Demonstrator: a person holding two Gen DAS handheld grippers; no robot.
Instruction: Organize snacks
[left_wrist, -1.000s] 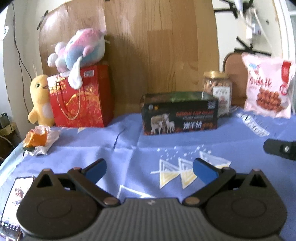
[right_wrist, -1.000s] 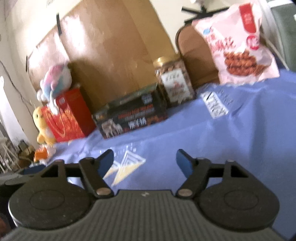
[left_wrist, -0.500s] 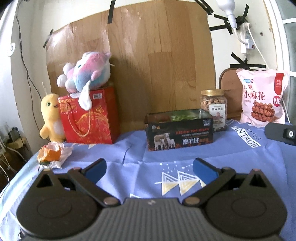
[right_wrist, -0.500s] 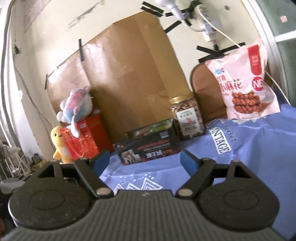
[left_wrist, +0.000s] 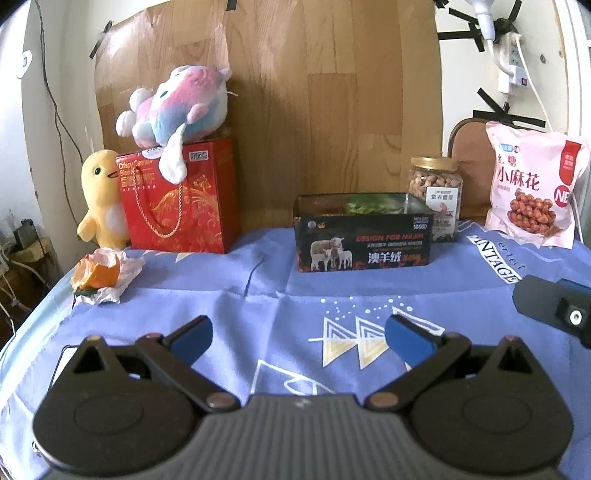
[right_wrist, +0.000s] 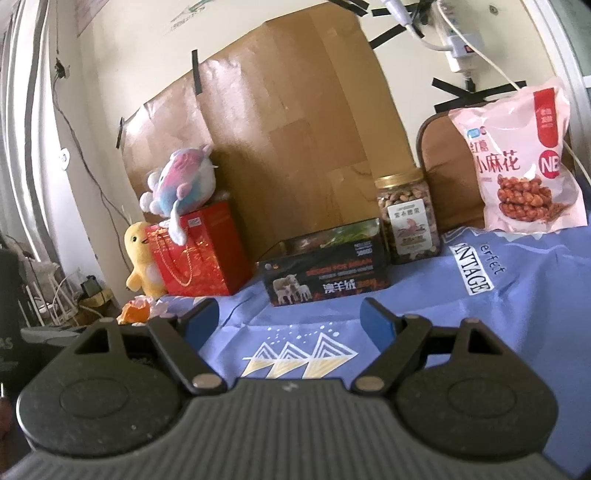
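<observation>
Right wrist view: spread, empty right gripper (right_wrist: 286, 319) fingers face the pink snack bag (right_wrist: 519, 164), upright right of the nut jar (right_wrist: 408, 218).

The black box (left_wrist: 364, 242) at the middle far side reads "DESIGN FOR MILAN" in red, with white Chinese characters "澳羊绒" beneath. The pink snack bag (left_wrist: 533, 192) at far right carries "小麻花" and a red circle with "NE". The blue cloth (left_wrist: 258, 317) shows "VINTAGE", partly cut off, near the bag. The red gift bag (left_wrist: 181, 195) at far left has gold lettering too small to read, as does the nut jar (left_wrist: 436, 192) label.
</observation>
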